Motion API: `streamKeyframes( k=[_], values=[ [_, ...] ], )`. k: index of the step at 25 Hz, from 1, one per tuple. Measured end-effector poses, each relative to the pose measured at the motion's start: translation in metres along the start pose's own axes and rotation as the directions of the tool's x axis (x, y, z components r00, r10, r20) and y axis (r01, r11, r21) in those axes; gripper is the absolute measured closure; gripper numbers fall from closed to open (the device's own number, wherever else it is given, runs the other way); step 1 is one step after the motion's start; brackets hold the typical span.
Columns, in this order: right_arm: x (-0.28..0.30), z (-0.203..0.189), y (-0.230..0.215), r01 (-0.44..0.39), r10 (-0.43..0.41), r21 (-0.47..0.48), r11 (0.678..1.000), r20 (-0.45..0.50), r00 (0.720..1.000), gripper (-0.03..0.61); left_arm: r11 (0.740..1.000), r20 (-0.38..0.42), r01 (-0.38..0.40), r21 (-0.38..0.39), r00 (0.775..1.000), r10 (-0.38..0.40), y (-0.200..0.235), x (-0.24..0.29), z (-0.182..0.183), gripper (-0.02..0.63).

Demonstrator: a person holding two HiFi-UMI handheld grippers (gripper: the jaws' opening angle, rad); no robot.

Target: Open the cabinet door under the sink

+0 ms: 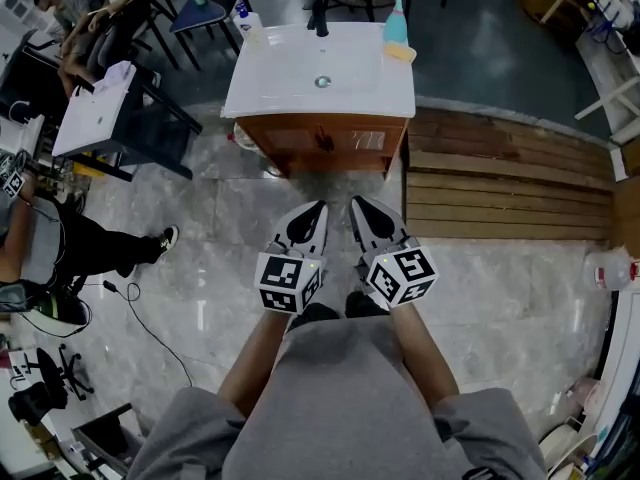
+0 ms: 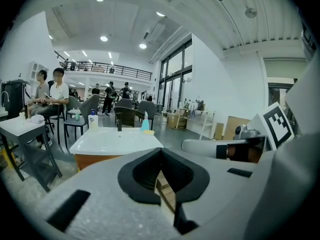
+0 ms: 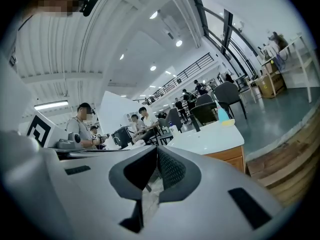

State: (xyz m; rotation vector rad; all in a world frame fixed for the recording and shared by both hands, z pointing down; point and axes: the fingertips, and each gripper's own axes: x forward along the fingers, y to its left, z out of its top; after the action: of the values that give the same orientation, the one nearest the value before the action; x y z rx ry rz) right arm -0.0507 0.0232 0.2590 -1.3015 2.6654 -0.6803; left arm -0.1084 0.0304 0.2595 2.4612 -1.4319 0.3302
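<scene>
Task status: not started, as far as the views show. The cabinet [image 1: 325,143] under the sink [image 1: 322,68] stands at the top centre of the head view, and its wooden front looks flush and shut. The person stands on the marble floor [image 1: 200,298] facing it, well apart from it.

Left gripper [image 1: 317,208]: jaws together, nothing between them. Its own view shows the pads meeting at the tip [image 2: 160,150], with only floor visible through the slot behind. Right gripper [image 1: 356,204]: jaws likewise together and empty, tips meeting [image 3: 156,149]. Both grippers are held side by side in front of the body and point toward the cabinet; neither touches anything.

Left to do, by my estimate — all of it: close the gap to the cabinet, get a gripper onto the handle [image 1: 322,140], and swing the door out.

Counts:
- grippers: two
- sink: one, white, with one dark faucet [image 1: 318,16]
- cabinet: one; I make out one dark handle near the middle of the front — the number of door leaves is too small to tell
- bottles on the sink top: two, a blue one [image 1: 397,20] at the right rear and a pump bottle [image 1: 243,16] at the left rear
- yellow sponge [image 1: 400,52]: one, just beside the blue bottle
</scene>
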Motion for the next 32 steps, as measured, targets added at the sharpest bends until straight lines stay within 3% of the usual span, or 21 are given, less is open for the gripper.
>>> streamKeyframes(
  k=[14,32],
  values=[
    [0.045,0.002,-0.039,-0.018,0.019,0.052,0.998,-0.014,1.0,0.568,0.999,-0.025,-0.047,0.023,0.999,0.048,0.031,0.047,0.007,0.606],
    [0.158,-0.014,-0.087,0.167,-0.166,0.127,0.978,-0.018,0.986,0.568,0.994,-0.101,0.095,0.059,0.991,-0.089,0.131,0.137,0.002,0.606]
  ],
)
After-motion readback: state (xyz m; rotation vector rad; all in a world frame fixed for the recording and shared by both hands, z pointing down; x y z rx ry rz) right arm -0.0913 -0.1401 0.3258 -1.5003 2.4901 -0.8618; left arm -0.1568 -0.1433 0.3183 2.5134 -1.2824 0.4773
